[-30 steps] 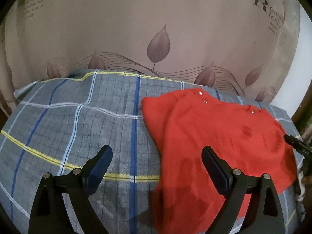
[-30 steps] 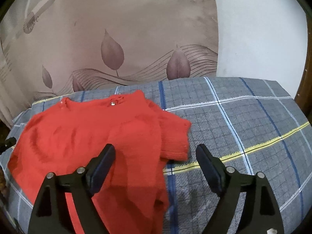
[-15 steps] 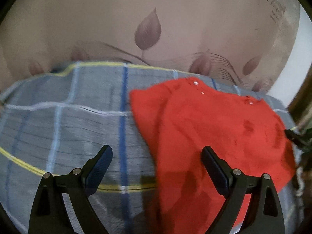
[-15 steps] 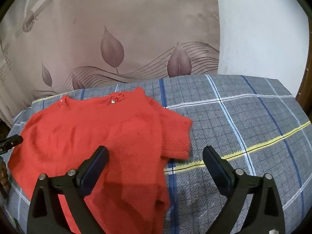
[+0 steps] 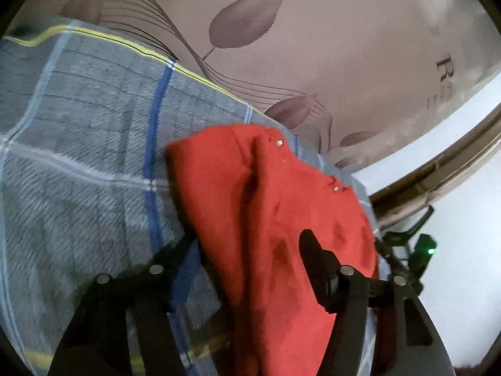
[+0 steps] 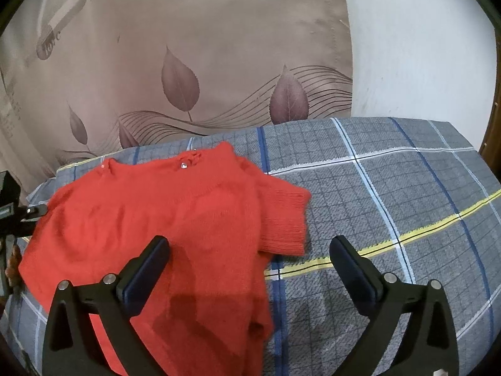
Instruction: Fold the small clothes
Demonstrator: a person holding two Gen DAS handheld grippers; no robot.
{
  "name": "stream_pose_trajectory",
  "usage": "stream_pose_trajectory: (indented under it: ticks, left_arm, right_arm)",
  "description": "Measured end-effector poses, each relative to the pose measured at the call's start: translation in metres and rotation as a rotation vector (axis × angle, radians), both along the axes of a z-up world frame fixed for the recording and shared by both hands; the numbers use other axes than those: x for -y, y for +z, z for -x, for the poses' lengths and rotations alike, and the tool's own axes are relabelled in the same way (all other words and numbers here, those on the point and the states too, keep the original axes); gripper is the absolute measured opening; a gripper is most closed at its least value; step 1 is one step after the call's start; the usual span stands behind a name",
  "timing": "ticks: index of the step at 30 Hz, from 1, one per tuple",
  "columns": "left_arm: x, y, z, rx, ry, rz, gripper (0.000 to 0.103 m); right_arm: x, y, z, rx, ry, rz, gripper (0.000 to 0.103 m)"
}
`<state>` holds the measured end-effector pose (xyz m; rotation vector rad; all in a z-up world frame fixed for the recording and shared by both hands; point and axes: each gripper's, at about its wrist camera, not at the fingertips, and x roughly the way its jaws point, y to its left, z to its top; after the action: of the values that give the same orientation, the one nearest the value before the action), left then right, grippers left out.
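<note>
A: Starting at the left, what is there?

B: In the right wrist view the red sweater (image 6: 156, 219) lies flat on the grey plaid blanket (image 6: 391, 203), over its left part. Its left hem reaches almost to the blanket's left edge, where a dark device (image 6: 9, 206) sits just beside it. The neckline with small shiny studs points toward the leaf-print curtain (image 6: 188, 62) behind.

A: And further right?

B: One sleeve (image 6: 281, 216) is folded out to the right, its ribbed cuff ending near the yellow stripe. Beyond it the blanket runs bare up to the white wall (image 6: 422, 47), so that side has the open room.

A: The claws?

B: The right claw (image 6: 249, 269) is spread wide, holding nothing, one finger over the sweater body, the other over bare blanket. The left claw (image 5: 247, 250) is also spread wide and holds nothing; its left finger sits at the sweater's edge on the blanket, its right finger over the red knit.

A: Changed from a second ago?

B: The left view has tilted sharply and moved closer to the sweater. The right claw's fingers stand a little wider apart. The sweater lies as before.
</note>
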<state>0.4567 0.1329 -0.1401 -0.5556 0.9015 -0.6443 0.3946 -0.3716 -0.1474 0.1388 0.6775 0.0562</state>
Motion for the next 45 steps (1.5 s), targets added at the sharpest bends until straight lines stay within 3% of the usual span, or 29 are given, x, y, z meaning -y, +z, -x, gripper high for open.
stream_pose_trajectory:
  ticks: [2,4,8,11,12,13,14,16,26,32,38,45]
  left_arm:
    - [0.006,-0.001,-0.009,-0.021,-0.052,0.034,0.062]
    - [0.018,0.000,-0.016,-0.030,-0.090,0.009,0.062]
    - [0.034,0.004,-0.021,-0.008,-0.100,-0.042,0.063]
    - [0.040,0.003,-0.024,-0.002,-0.088,-0.039,0.062]
    - [0.041,0.003,-0.025,0.002,-0.079,-0.046,0.056]
    - [0.043,0.002,-0.023,0.009,-0.049,-0.085,0.036]
    - [0.040,0.001,-0.022,0.010,-0.026,-0.116,0.024]
    - [0.037,-0.003,-0.019,0.003,0.015,-0.099,0.019]
    - [0.051,0.018,-0.011,0.051,0.069,-0.148,0.016]
    - [0.071,0.041,-0.007,0.076,0.079,-0.242,0.016]
    - [0.098,0.062,-0.004,0.077,0.090,-0.299,0.016]
    - [0.135,0.083,-0.001,0.059,0.081,-0.344,0.015]
  right_arm:
    - [0.000,0.000,0.000,-0.002,0.002,0.002,0.102]
    - [-0.001,0.000,0.000,-0.005,0.005,0.004,0.102]
    - [-0.001,0.000,-0.001,-0.005,0.007,0.002,0.103]
    - [0.000,0.000,-0.001,-0.004,0.007,-0.004,0.103]
    - [0.000,0.000,-0.001,-0.004,0.007,-0.006,0.103]
    - [0.000,0.000,-0.001,-0.004,0.007,-0.008,0.103]
    - [0.001,0.000,-0.001,-0.004,0.008,-0.008,0.103]
    - [0.001,0.000,-0.001,-0.004,0.008,-0.011,0.103]
    - [0.001,-0.001,0.001,0.001,0.009,-0.028,0.103]
    - [0.006,-0.002,0.003,0.013,0.014,-0.060,0.103]
    - [0.018,0.007,0.020,0.120,0.019,-0.129,0.103]
    - [-0.012,0.012,0.014,0.108,0.192,-0.067,0.097]
